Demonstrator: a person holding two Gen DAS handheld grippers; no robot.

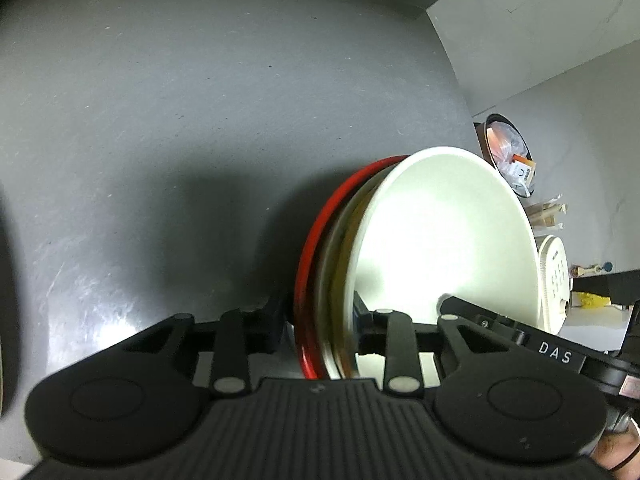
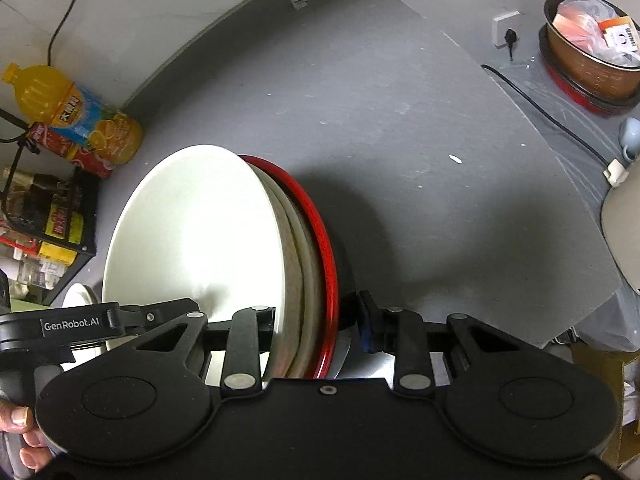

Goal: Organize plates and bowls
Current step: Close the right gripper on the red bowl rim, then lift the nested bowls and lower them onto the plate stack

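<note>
Grey counter, white wall behind; both hand-held grippers clamp plate stack rims.

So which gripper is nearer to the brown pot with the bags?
Right, probably. The right gripper clamps the plate stack on the side toward the brown pot; the left gripper clamps the stack's far side.

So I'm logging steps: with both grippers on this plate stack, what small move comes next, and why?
Probably lift the stack together, evenly. The left gripper and right gripper each clamp opposite edges of the white round plate, beige plates and red-rimmed plate, just above the grey countertop.
</note>
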